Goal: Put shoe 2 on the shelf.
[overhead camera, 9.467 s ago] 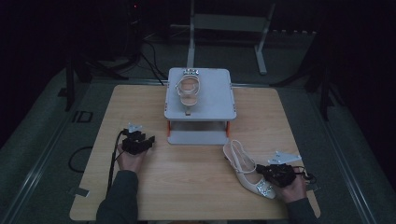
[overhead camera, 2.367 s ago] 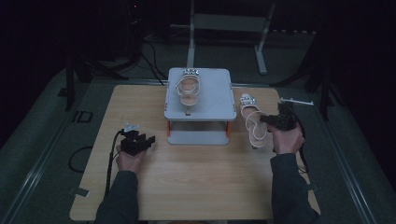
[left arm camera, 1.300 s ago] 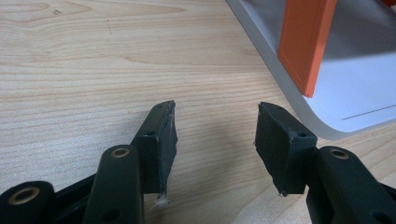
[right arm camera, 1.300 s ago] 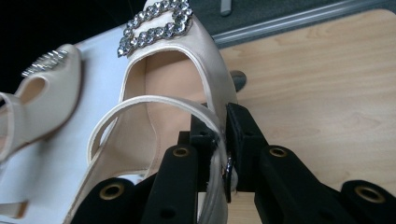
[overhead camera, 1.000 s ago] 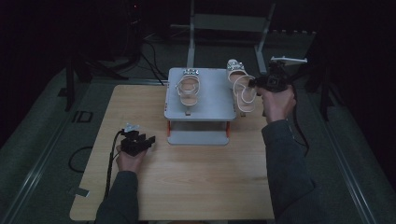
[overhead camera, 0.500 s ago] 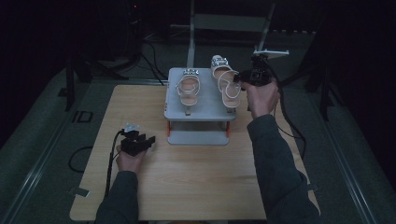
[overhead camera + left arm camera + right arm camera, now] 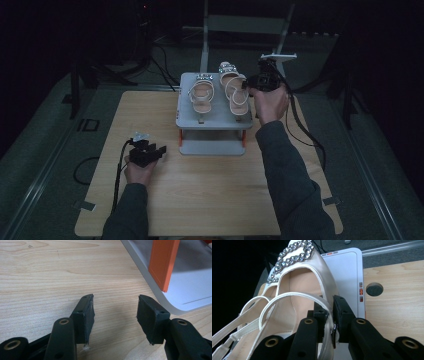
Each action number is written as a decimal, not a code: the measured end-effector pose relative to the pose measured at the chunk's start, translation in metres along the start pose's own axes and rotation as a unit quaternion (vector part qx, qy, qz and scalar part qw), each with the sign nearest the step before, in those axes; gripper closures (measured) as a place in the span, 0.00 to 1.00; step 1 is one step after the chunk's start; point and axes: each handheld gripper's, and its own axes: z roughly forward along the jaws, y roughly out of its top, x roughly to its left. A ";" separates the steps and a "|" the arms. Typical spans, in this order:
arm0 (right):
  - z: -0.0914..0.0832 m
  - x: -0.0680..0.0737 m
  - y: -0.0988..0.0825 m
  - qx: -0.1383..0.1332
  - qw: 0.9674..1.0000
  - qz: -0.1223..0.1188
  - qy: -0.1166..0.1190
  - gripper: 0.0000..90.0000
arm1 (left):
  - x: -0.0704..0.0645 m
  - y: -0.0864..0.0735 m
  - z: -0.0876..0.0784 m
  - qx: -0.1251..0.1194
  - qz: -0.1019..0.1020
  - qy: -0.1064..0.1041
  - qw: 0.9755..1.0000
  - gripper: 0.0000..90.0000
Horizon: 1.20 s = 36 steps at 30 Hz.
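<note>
A cream sandal (image 7: 201, 95) with a rhinestone buckle lies on the left half of the grey stand's top (image 7: 215, 121). Its twin (image 7: 234, 92) is over the right half, toe pointing away from me. My right gripper (image 7: 248, 85) is shut on that twin's side. In the right gripper view the jaws (image 7: 329, 307) pinch the sandal's rim and strap (image 7: 304, 282), and the first sandal (image 7: 249, 306) shows beside it. Whether the held sandal rests on the stand I cannot tell. My left gripper (image 7: 157, 150) lies open on the table; nothing is between its jaws (image 7: 115, 315).
The stand has orange legs (image 7: 163, 262) and a grey base plate (image 7: 190, 287) just right of my left gripper. The wooden table (image 7: 200, 195) has a round dark grommet (image 7: 374, 289) near the stand. Cables and metal frames sit in the dark behind the table.
My right gripper has carried the sandal leftward, from beside the stand's right edge to over its top next to the first sandal. The left gripper has stayed put.
</note>
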 end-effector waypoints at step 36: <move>0.038 0.006 0.006 0.070 0.997 0.031 -0.011 0.91 | 0.000 0.000 0.000 0.000 0.000 0.000 1.000 0.52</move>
